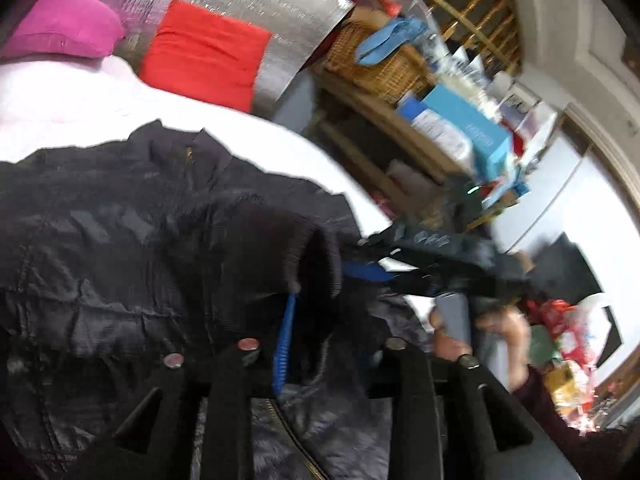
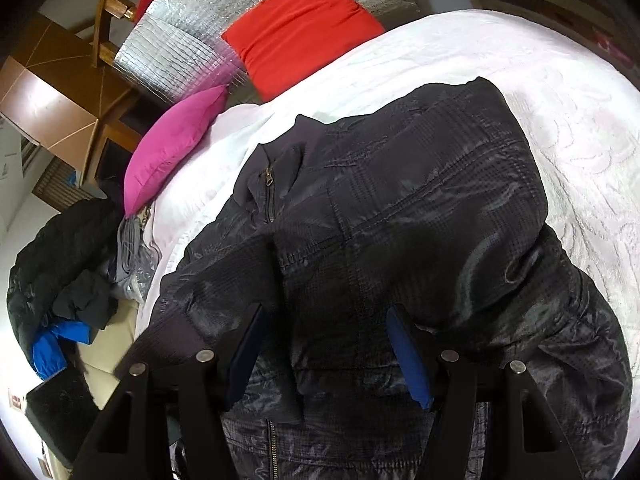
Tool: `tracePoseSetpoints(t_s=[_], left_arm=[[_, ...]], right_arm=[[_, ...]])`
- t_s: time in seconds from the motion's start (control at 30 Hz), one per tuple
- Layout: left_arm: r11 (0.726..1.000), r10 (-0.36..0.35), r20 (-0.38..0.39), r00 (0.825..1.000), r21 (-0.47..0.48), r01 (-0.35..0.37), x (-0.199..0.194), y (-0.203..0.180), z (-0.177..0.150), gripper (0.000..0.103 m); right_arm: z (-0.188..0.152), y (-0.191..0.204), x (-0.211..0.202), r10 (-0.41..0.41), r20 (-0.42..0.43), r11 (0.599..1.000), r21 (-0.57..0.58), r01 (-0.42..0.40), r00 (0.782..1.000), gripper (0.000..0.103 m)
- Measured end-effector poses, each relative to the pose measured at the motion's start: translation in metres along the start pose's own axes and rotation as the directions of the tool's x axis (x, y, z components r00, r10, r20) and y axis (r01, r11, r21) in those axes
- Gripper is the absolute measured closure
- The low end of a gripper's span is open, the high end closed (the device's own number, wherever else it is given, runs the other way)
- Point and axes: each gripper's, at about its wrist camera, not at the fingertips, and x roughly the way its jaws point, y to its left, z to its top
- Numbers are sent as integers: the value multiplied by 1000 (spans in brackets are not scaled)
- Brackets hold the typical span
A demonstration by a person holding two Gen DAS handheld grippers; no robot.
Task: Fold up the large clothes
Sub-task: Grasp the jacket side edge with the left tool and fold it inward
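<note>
A shiny dark quilted jacket [image 2: 380,248], with a faint check weave and one brass zip, lies spread across the centre of a white textured bedspread [image 2: 540,92]. Two cushions sit in the upper frame against silver foil sheeting [image 2: 184,28]: one red [image 2: 300,20], one magenta [image 2: 172,148]. The right gripper [image 2: 326,356] hovers above the jacket, blue-padded jaws apart. In the left view, the left gripper [image 1: 316,320] is clamped on the ribbed knit cuff [image 1: 316,256]. Only this view shows cluttered wooden shelves [image 1: 440,112]; only the right shows a heap of clothes [image 2: 68,272] at lower left.
</note>
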Motion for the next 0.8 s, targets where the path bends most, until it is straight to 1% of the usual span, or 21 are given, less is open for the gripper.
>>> tracePoseSetpoints(t_s=[0.03,0.07,0.1,0.17,0.2,0.23,0.27,0.3,0.33,0.37,0.43,0.5,0.53,0.57,0.6,0.63,0.7,0.73,0.8], left_arm=[[1000,9,34,999,4,-9,-15,1,2,48],[999,31,62,998,6,-32,-26,3,6,41],[997,80,117,990,5,-81,-46,7,9,35],[989,145,188,971,-32,-142,-77,20,13,34],[982,185,212,960,-65,-175,-90,28,15,34],[968,246,230,942,-113,-225,-103,41,17,33],[943,318,236,918,-174,-282,-113,55,18,33],[912,388,230,893,-235,-336,-120,70,18,33],[883,437,212,874,-285,-373,-123,82,17,33],[834,494,157,855,-364,-415,-123,101,16,34],[779,527,65,847,-436,-451,-115,124,12,35],[733,557,-29,830,-452,-507,-100,136,10,37],[725,561,-54,826,-449,-522,-96,138,8,37],[715,571,-80,817,-440,-543,-91,138,8,37],[703,588,-96,803,-429,-567,-88,137,8,37],[694,601,-107,792,-423,-583,-85,135,11,37],[688,597,-113,794,-437,-580,-88,136,13,37],[683,600,-112,792,-444,-580,-90,137,15,37],[670,618,-107,779,-447,-593,-96,139,19,37]], right_arm=[[-1,1,0,6,-3,1000,-5,-6,1000,37],[-2,3,-1,13,-6,1000,-12,-13,1000,37],[-3,5,-1,20,-9,1000,-22,-20,1000,37],[-6,12,-2,29,-9,998,-52,-30,1000,36],[-8,17,-2,36,-8,997,-70,-37,999,33],[-10,23,-3,42,-5,995,-86,-42,999,28],[-13,28,-4,46,1,993,-106,-46,999,27],[-17,37,-4,52,8,989,-139,-50,999,26],[-21,44,-4,55,8,985,-167,-53,998,26],[-28,56,-2,59,3,974,-220,-57,998,26],[-41,74,2,58,-19,951,-302,-60,998,26],[-60,93,12,74,-85,928,-360,-100,994,25],[-65,98,16,85,-109,925,-361,-119,990,25],[-72,105,20,94,-129,924,-358,-135,987,25],[-78,112,22,81,-109,927,-356,-115,991,25],[-84,116,23,62,-74,930,-358,-85,995,24],[-93,127,28,16,-20,924,-382,-22,1000,21],[-97,132,31,-9,-3,917,-398,7,1000,21],[-108,145,42,-92,48,887,-449,104,995,21]])
